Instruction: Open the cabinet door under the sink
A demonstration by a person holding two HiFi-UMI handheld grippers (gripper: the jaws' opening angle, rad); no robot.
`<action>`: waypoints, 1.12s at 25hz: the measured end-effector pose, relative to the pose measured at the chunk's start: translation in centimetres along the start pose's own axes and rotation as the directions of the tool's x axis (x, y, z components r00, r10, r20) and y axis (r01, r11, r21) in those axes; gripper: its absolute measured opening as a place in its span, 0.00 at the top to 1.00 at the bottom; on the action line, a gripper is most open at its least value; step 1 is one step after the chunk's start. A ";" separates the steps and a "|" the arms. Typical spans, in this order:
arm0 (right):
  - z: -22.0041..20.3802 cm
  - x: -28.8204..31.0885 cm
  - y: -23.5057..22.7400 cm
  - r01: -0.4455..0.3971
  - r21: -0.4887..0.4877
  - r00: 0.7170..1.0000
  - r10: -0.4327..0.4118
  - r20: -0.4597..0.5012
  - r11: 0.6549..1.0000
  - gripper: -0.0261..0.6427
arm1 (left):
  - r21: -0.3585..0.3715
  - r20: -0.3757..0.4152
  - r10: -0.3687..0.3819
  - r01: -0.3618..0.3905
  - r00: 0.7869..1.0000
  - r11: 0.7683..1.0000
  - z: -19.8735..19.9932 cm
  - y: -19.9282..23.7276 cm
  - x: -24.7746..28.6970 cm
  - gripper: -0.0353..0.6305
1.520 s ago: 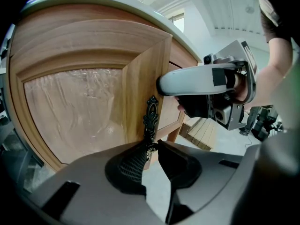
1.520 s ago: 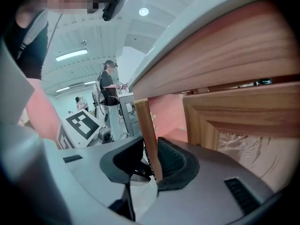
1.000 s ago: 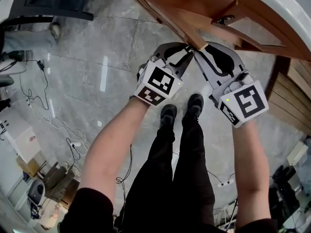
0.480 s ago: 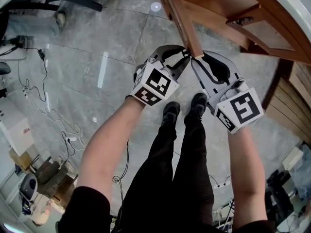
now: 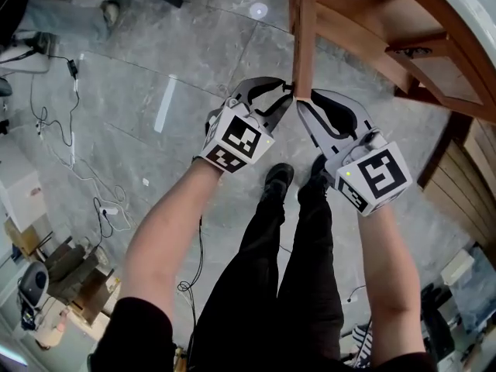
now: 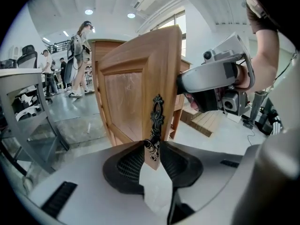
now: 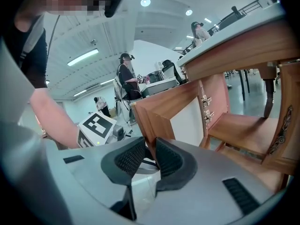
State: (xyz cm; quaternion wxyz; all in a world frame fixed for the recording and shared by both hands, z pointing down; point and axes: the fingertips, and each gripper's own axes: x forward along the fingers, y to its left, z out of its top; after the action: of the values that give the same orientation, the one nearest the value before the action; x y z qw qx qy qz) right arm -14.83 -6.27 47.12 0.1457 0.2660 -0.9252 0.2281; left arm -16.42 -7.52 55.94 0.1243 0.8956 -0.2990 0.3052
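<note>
The wooden cabinet door (image 5: pixel 302 29) stands swung out from the cabinet (image 5: pixel 387 29), its free edge pointing down at my hands. My left gripper (image 5: pixel 285 99) and right gripper (image 5: pixel 306 103) meet at that edge's lower corner from either side. In the left gripper view the door's corner with its black ornate handle (image 6: pixel 156 118) sits between the jaws of the left gripper (image 6: pixel 152 161), which are opening and loose around it. In the right gripper view the door's edge (image 7: pixel 154 114) fills the gap of the right gripper (image 7: pixel 151 156), whose jaws are closing onto the wood.
The person's legs and shoes (image 5: pixel 277 178) stand just below the grippers on the grey tiled floor. Cables (image 5: pixel 46 122) trail at the left. The door's hinges (image 7: pixel 205 108) and the cabinet's open inside lie to the right. A desk (image 6: pixel 23 102) and people stand further off.
The door has swung further open, its edge turning from slanted to nearly upright in the head view. Both grippers have moved along with its lower corner.
</note>
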 end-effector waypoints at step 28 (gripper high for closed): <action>1.5 -10.8 -11.4 0.387 0.130 0.918 -0.394 0.036 0.913 0.82 | -0.213 0.137 0.228 -0.196 0.964 0.957 7.7 -4.0 -4.7 0.87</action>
State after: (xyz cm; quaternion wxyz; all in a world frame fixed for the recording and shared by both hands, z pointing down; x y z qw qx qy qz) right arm 0.14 -11.01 45.55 0.1436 0.4608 -0.8419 0.2414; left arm -13.36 -5.35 46.79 0.1544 0.8630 -0.4314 0.2125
